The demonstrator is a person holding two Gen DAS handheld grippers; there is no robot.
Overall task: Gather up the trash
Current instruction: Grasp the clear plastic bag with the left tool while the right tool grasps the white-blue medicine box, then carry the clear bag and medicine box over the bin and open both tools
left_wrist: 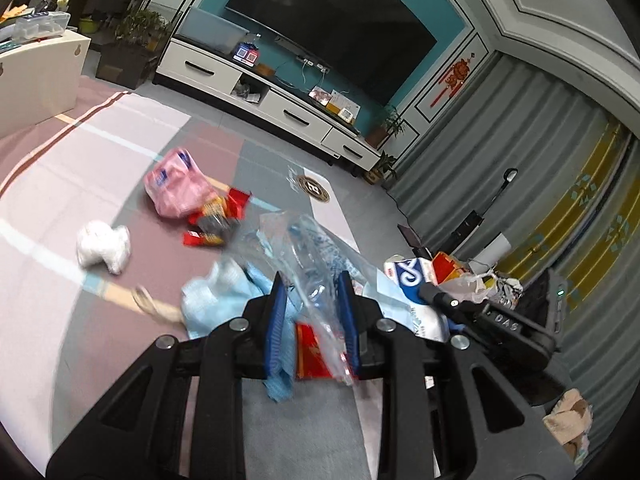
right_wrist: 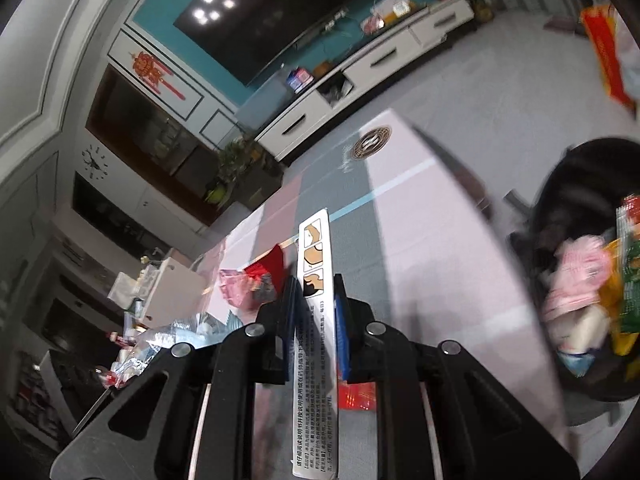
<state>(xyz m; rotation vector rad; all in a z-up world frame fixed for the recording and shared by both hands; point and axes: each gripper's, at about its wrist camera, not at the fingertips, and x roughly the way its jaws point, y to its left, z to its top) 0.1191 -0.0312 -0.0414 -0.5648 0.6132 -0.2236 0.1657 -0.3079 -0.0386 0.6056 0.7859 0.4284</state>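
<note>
On the left of the rug [left_wrist: 168,216], loose trash lies waiting: a white crumpled tissue [left_wrist: 103,246], then a pink bag [left_wrist: 176,184] touching red snack wrappers [left_wrist: 214,220]. Nearer, the left tool [left_wrist: 314,312] is clamped on a clear plastic bag [left_wrist: 316,256], which trails light blue and red scraps. To its right the right tool [right_wrist: 316,312] pinches a slim white printed box [right_wrist: 316,300] upright between its pads. Farthest right, the black trash bag [right_wrist: 580,216] gapes, already holding colourful wrappers. To finish this step well, I would carry both loads fully over the bag's mouth before letting go, keeping the floppy plastic from snagging on the rim or spilling scraps.
</note>
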